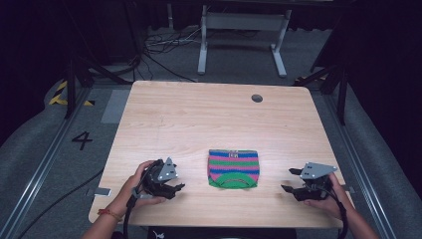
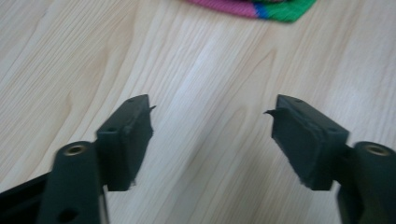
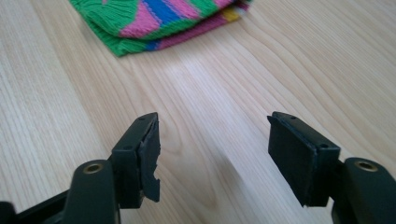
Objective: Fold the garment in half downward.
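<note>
Nearest the person, the left gripper (image 1: 174, 188) hangs just above the table (image 1: 199, 114) at about eight o'clock from the folded knit piece (image 1: 233, 169), jaws spread wide with nothing between them; its own view shows bare wood between the pads (image 2: 126, 140). The right gripper (image 1: 291, 180) sits at about four o'clock from the cloth, jaws likewise released and empty. Between them, slightly farther out, the striped knit lies flat on the table, folded into a small square of pink, blue and green bands, apart from both grippers. It looks light, soft and floppy, with grippy ribbed yarn, so it should not slip but will sag and unfold if lifted by one layer. Pinching both near corners through all layers seems the safest hold.
</note>
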Tool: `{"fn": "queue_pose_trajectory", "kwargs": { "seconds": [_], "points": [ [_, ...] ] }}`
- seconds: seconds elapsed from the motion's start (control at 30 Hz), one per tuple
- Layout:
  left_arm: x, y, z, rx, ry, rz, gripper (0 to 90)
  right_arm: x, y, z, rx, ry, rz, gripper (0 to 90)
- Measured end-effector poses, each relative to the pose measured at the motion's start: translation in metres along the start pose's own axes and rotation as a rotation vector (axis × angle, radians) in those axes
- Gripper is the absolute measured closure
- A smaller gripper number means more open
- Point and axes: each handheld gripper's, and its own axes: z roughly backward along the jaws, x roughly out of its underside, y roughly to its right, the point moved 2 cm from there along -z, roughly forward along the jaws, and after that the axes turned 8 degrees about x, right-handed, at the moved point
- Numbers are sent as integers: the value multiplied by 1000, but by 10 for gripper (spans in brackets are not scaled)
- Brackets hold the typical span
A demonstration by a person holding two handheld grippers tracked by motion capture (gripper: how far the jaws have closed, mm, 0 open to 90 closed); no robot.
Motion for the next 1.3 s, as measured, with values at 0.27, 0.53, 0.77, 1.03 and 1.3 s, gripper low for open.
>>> {"fn": "queue_pose_trajectory", "kwargs": {
  "seconds": [0.27, 0.53, 0.77, 1.03, 1.3],
  "points": [
    [22, -8, 14, -53, 13, 51, 175, 28, 23, 17, 61, 9, -100, 278],
    [50, -18, 24, -71, 45, 116, 198, 57, 38, 24, 95, -2, -198, 246],
    [73, -26, 37, -60, 81, 192, 182, 74, 42, 22, 123, -7, -261, 211],
    [87, -31, 37, -15, 100, 248, 165, 77, 44, 23, 128, -1, -291, 182],
    [95, -30, 32, -27, 92, 273, 150, 77, 45, 22, 122, -2, -285, 165]
  ]
}}
